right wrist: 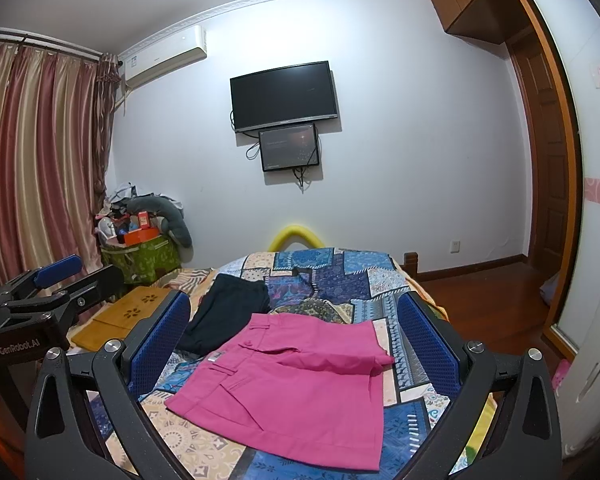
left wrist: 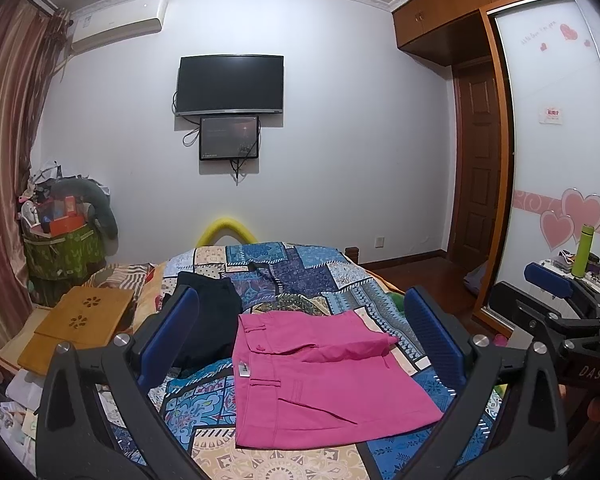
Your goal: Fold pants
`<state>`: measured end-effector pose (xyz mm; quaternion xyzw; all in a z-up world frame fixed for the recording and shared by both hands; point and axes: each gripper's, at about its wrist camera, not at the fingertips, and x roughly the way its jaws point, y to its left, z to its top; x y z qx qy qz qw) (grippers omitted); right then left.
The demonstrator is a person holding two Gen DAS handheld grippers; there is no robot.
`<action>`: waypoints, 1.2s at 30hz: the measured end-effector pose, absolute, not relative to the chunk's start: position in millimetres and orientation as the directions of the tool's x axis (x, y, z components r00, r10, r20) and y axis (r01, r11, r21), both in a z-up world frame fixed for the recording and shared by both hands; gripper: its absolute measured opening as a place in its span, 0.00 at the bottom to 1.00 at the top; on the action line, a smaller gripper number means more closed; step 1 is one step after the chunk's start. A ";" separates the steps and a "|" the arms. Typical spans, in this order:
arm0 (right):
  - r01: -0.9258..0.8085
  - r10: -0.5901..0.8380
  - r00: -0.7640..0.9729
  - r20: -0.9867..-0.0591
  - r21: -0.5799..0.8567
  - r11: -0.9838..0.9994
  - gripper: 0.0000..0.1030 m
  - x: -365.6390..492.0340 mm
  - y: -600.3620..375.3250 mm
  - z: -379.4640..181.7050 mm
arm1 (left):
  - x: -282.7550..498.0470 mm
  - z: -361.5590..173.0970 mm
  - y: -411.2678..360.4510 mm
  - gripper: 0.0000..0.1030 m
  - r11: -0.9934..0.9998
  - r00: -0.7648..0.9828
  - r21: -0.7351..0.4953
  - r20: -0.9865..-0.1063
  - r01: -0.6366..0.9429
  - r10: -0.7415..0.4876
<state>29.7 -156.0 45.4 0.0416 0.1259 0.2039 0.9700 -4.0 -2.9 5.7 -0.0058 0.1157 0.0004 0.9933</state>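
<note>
One pair of bright pink cotton shorts (left wrist: 324,364) lies flat on the blue patchwork quilt (left wrist: 283,272), between the spread fingers of the left gripper (left wrist: 304,344); one dark folded garment (left wrist: 211,312) touches it at ten o'clock. The right gripper (right wrist: 295,344) also gapes wide, holding nothing. Bare quilt stretches toward twelve o'clock, its edge dropping to wood floor (right wrist: 480,292) at three o'clock.

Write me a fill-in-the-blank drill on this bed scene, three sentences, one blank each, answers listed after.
1. The folded pink shorts lie on the patchwork ____ bedspread.
2. Both the left gripper and the right gripper have their jaws ____, with nothing pinched.
3. Beside the pink shorts lies a folded ____ garment.

Missing words: blue; open; black
</note>
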 end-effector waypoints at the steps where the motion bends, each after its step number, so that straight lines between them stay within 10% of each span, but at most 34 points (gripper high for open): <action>1: -0.385 0.406 0.885 -0.228 0.132 0.913 1.00 29.7 -156.0 45.5 | -4.5 5.8 -3.5 1.00 1.000 0.974 -0.011 -0.229 -0.001 -0.001; 36: -0.336 0.364 0.870 -0.333 0.140 0.932 1.00 66.7 -161.9 15.8 | 86.6 -33.2 12.5 1.00 1.000 0.935 -0.023 -0.354 0.000 -0.008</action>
